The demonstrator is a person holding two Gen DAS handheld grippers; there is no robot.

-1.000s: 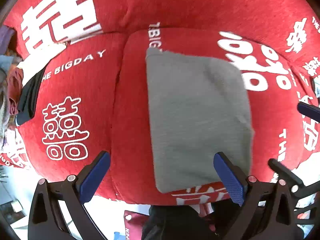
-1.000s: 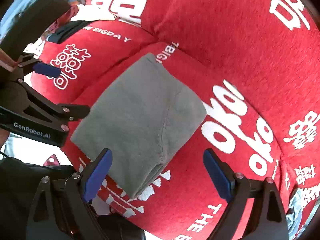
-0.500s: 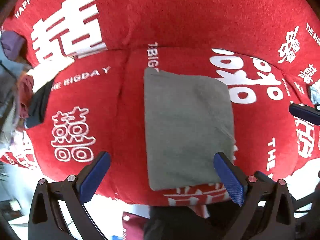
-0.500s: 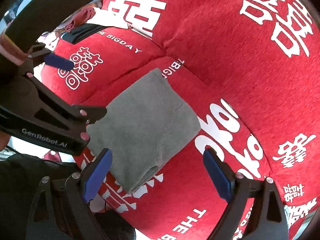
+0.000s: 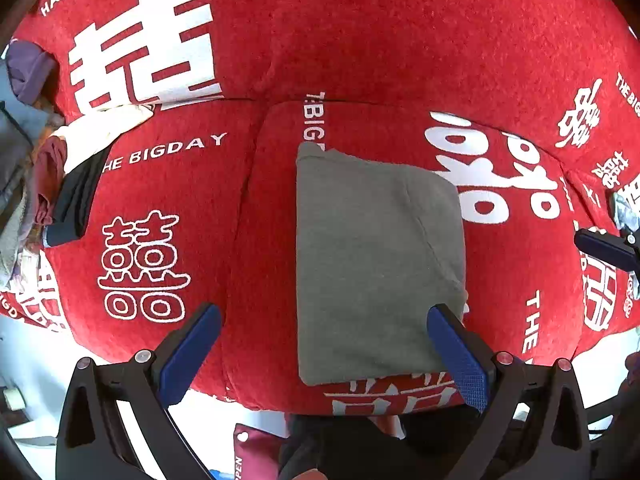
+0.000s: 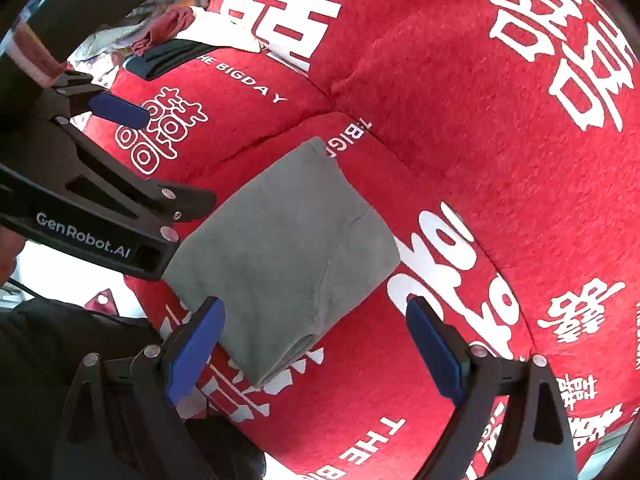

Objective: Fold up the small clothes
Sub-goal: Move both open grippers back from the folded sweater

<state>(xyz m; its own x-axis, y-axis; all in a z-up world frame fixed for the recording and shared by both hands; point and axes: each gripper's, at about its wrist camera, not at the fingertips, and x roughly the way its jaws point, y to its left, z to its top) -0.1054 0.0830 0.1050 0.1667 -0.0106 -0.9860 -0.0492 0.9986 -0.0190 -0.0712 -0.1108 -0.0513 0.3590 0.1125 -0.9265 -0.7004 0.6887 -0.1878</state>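
Observation:
A grey folded garment [image 5: 376,264] lies flat as a neat rectangle on the red sofa seat [image 5: 264,240]. It also shows in the right wrist view [image 6: 288,248]. My left gripper [image 5: 324,348] is open and empty, held above the garment's near edge. My right gripper [image 6: 316,344] is open and empty, above the garment's near right corner. The left gripper's body [image 6: 92,200] shows at the left of the right wrist view, over the garment's left side. One right finger [image 5: 604,248] shows at the right edge of the left wrist view.
The red sofa has white printed characters and a tall backrest [image 5: 360,32]. A pile of other clothes [image 5: 52,176] lies at the far left of the seat, also in the right wrist view [image 6: 160,40]. The person's dark-clothed body [image 6: 48,360] is below the seat's front edge.
Both grippers have pulled back and up from the grey garment, which now looks smaller. The garment has stayed folded in place. Both stay open.

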